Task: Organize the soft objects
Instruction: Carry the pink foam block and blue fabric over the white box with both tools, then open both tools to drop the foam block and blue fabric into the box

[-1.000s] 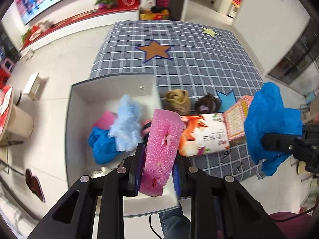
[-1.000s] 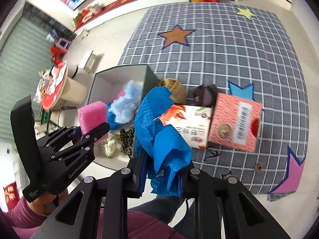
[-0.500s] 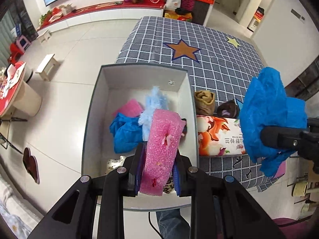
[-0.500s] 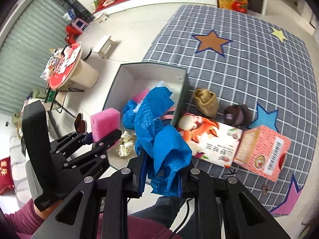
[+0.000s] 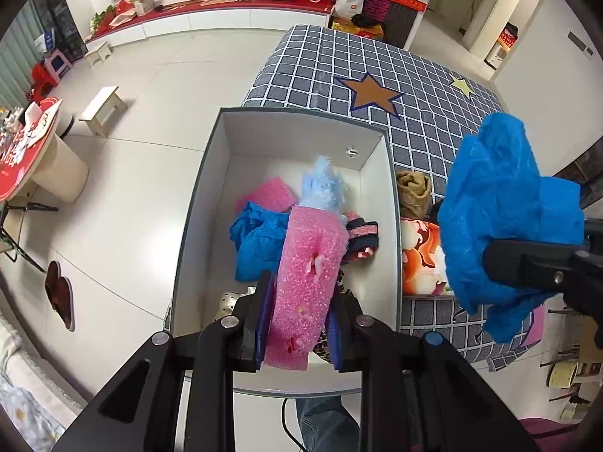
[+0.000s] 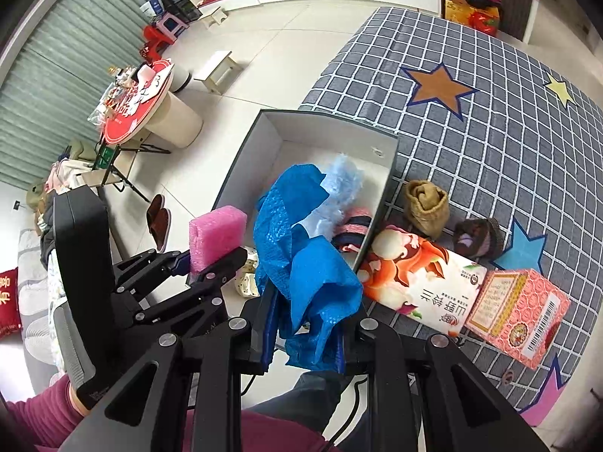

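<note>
My left gripper (image 5: 297,333) is shut on a pink foam sponge (image 5: 307,282), held above the grey box (image 5: 192,226) at the table's near left corner. The right gripper (image 6: 305,342) is shut on a crumpled blue plastic cover (image 6: 305,263), beside the box's right wall. Inside the box lie another pink sponge (image 5: 271,194), a blue cover (image 5: 256,241), a pale blue fluffy piece (image 5: 320,184), a striped sock (image 5: 361,231) and a spotted item (image 5: 231,299). In the right wrist view the left gripper (image 6: 211,263) shows at the left with the sponge (image 6: 215,233).
On the checked table cloth (image 6: 508,143) lie a tan rolled sock (image 6: 426,207), a dark brown rolled sock (image 6: 478,237), a tissue pack with an orange fox print (image 6: 418,282) and a pink carton (image 6: 520,309). Slippers (image 5: 58,293), a stool (image 5: 103,107) and a round side table (image 6: 150,101) stand on the floor.
Both grippers have shifted left toward the box, each rolling a little. The sponge now hangs over the box's inside; the blue cover has come closer to the box's right wall. Both grips are unchanged.
</note>
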